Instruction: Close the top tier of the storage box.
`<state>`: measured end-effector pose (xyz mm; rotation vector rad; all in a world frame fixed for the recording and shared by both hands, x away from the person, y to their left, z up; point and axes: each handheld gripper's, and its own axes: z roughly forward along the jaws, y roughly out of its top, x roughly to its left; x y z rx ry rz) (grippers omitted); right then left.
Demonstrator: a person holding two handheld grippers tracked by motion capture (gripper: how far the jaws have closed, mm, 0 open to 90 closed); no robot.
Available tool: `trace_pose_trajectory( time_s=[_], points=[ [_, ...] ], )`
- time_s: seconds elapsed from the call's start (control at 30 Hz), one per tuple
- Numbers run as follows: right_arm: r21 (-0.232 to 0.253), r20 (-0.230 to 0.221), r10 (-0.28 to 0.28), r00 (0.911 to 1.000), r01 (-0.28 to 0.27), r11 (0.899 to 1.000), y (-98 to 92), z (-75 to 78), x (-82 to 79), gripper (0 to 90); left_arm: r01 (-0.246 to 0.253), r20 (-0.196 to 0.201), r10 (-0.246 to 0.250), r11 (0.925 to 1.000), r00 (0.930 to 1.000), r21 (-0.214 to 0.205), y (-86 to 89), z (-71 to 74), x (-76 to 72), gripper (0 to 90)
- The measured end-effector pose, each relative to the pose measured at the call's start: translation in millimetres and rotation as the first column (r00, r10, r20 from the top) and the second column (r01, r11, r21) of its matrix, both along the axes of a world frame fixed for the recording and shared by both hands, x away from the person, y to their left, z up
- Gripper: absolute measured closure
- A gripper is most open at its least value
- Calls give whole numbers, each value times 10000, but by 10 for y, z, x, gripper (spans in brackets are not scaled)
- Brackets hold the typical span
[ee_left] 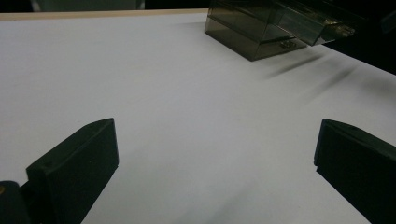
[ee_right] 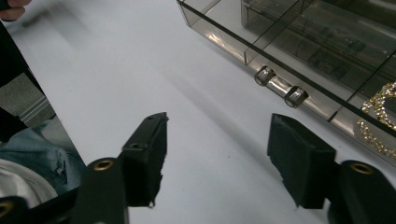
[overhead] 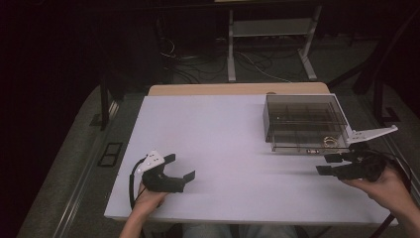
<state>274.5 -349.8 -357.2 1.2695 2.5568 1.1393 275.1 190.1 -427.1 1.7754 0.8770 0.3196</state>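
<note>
Smoked clear compartment box (overhead: 303, 119), table's far right

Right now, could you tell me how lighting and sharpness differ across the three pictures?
High view: white table brightly lit, surroundings dark. Left gripper view: smoky box slightly soft, streaky shadows beside it. Right gripper view: glare on the box's clear front; the near right tongs are dark.

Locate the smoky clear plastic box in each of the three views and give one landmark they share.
High view: the smoky box sits right of centre on the white table, just beyond the right gripper.
Left gripper view: top edge, right of centre, far across the table.
Right gripper view: upper right, close, partly cut off by the frame.
Shared landmark: the small clasp on its front edge.
</note>
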Motion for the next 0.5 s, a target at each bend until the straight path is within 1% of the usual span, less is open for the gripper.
trace_pose_trajectory(
  time_s=[0.07, 0.1, 0.27, 0.4, 0.5],
  points=[
    [-105, -19, -5, 10000, 4, 9999, -1, -15, 8, 442, -4, -3, 4, 10000, 10000, -3, -1, -1, 1, 0],
    [-188, -11, -133, 9999, 133, 9997, -1, -24, 13, 466, 15, 1, -15, 10000, 10000, 19, -2, -1, 1, 0],
    [-169, -109, -200, 9997, 198, 9997, -13, -88, 67, 621, 16, 5, -16, 10000, 10000, 22, 0, 2, -3, 0],
    [-298, -229, -181, 9996, 174, 9994, 1, -124, 97, 725, -4, 8, 4, 10000, 10000, 7, 5, 0, 0, 0],
    [-442, -195, -286, 9994, 277, 9986, 19, -139, 116, 825, 2, 12, -2, 10000, 10000, 9, 3, 2, -3, 0]
  ],
)
